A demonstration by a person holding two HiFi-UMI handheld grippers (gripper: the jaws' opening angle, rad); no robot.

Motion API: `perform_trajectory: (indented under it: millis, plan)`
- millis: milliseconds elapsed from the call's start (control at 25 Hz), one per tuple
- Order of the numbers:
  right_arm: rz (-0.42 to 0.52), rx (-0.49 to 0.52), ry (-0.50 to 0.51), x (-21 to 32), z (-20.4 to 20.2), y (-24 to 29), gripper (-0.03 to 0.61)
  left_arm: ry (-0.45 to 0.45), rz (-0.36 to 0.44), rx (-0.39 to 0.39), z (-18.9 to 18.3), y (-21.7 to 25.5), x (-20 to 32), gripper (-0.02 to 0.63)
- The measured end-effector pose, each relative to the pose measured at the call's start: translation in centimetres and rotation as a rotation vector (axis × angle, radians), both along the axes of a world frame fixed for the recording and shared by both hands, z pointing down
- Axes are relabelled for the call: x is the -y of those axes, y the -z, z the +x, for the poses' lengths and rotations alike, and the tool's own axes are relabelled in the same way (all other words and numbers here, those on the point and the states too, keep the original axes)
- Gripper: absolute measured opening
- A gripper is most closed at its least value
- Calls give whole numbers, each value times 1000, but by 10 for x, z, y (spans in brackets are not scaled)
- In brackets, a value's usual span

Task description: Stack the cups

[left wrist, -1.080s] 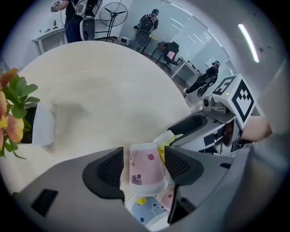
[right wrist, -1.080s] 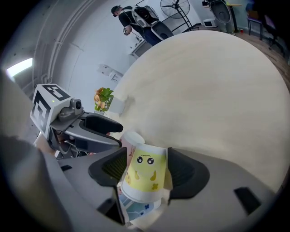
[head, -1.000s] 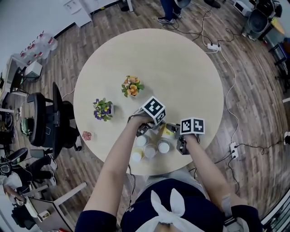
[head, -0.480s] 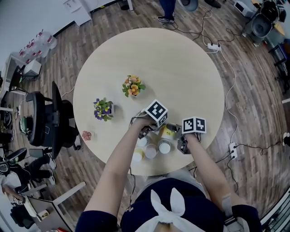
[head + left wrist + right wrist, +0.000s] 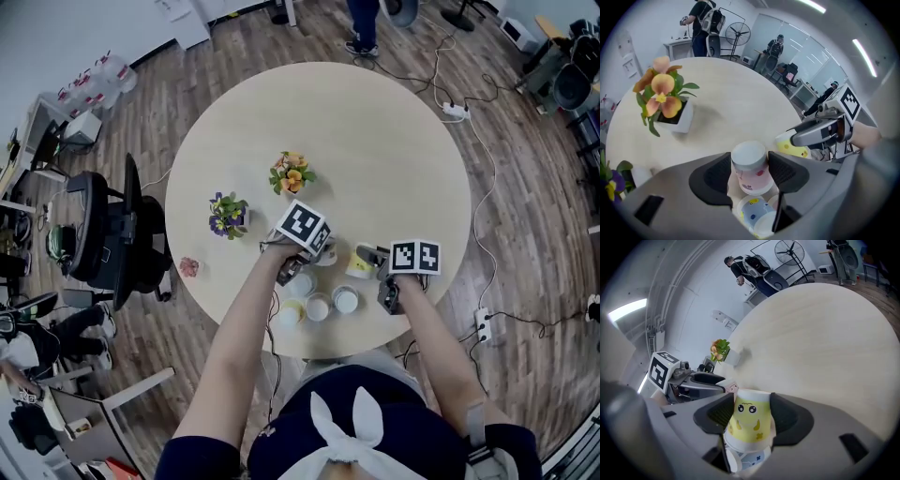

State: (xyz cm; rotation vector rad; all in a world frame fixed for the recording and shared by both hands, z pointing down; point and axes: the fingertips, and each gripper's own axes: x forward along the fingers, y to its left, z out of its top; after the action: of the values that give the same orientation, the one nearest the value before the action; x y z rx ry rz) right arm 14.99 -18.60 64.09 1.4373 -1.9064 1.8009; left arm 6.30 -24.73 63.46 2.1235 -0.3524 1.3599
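Both closing, left tongs [image 5: 749, 174] on pink cup [image 5: 749, 159], right tongs [image 5: 751, 423] yellow cup [image 5: 747, 412]

Pink cup [image 5: 749, 169], yellow cup [image 5: 747, 425], each gripped

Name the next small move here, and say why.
Probably lower the yellow cup over the pink cup: both are upside down and apart, and the jaws of the left gripper and right gripper have just been closing, each gripping its cup.

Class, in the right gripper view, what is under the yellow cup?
A white cup with blue marks shows partly below the yellow cup. Its lower part is covered, so whether they touch cannot be seen.
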Motion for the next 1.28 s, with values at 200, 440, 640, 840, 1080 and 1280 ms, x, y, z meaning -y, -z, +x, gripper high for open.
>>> perform_trajectory:
  millis: [200, 440, 640, 840, 1080, 1280]
  plan:
    - [79, -43, 37, 5, -5, 21, 249, 97, 86, -40, -17, 21, 10, 261]
    - [149, -77, 74, 5, -11, 47, 249, 215, 186, -100, -42, 53, 18, 260]
    - [206, -100, 114, 1, -16, 65, 249, 302, 264, -123, -68, 77, 17, 259]
    - [265, -126, 152, -3, -22, 82, 249, 369, 331, -131, -100, 94, 6, 259]
    - [328, -153, 187, -12, -33, 96, 249, 488, 389, -144, -137, 107, -12, 259]
    - [376, -169, 208, -21, -42, 103, 249, 518, 471, -103, -156, 114, -33, 259]
